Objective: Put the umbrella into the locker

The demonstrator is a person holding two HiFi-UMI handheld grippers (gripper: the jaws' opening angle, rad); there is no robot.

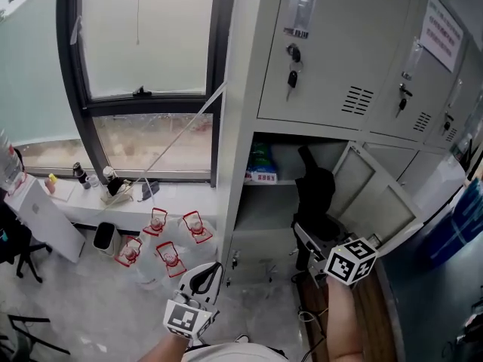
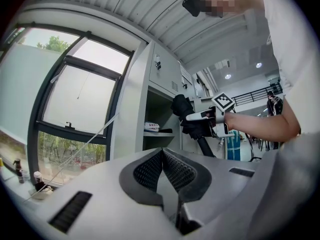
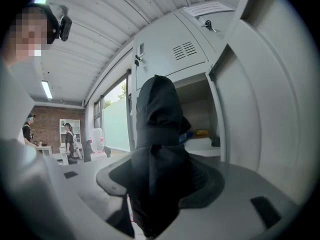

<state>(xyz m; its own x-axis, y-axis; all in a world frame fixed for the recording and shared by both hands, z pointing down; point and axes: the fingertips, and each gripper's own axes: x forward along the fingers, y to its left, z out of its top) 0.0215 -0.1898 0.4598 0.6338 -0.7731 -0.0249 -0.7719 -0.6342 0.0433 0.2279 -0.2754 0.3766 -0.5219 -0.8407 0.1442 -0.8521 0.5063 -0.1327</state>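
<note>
The right tool clamps the folded black umbrella upright between its jaws, with the open locker just ahead, probably ready for insertion. The left tool, closed on nothing, hangs aside, clear.

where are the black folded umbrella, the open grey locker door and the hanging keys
black folded umbrella (image 1: 315,189), head view, middle of its fabric
open grey metal locker door (image 1: 375,196), head view, inner face
hanging keys (image 1: 291,78), head view, dangling bunch below the lock
</note>
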